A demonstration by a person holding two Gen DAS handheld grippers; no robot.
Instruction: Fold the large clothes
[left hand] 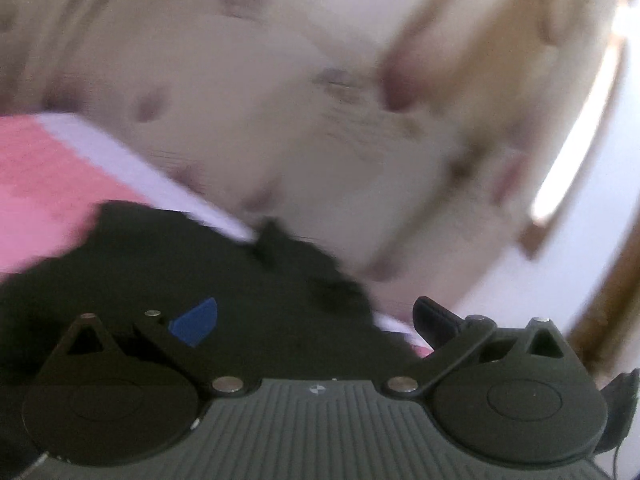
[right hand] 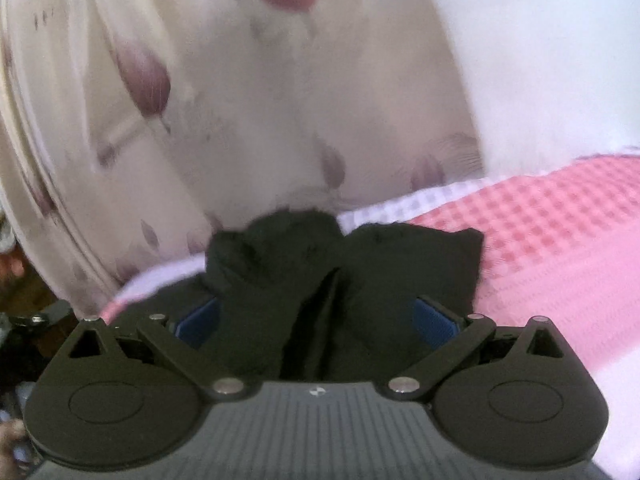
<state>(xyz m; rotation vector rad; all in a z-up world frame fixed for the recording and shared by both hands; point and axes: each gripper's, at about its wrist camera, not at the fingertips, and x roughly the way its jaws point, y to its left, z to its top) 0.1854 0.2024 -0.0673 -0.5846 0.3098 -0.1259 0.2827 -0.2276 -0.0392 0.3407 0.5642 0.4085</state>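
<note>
**Black garment on the bed, one jaw pair spread, one loaded**

Left gripper [left hand: 314, 320]: jaws wide apart, nothing pinched, garment [left hand: 180, 280] beneath. Right gripper [right hand: 316, 320]: bunched cloth fills the jaws; whether its pads press cannot be told. The cloth looks soft, light and limp; grasp at edges or corners. It lies on a pink checked cover [right hand: 560, 232]. A floral curtain [right hand: 240, 100] hangs close beyond, likely crowding far-side reaches.

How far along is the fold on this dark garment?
Done: nothing clearly; the black garment lies bunched on the pink checked cover. In hand: the right gripper straddles a bunch of it, grip unclear; the left gripper is open, holding nothing. Left: folding flat.
</note>
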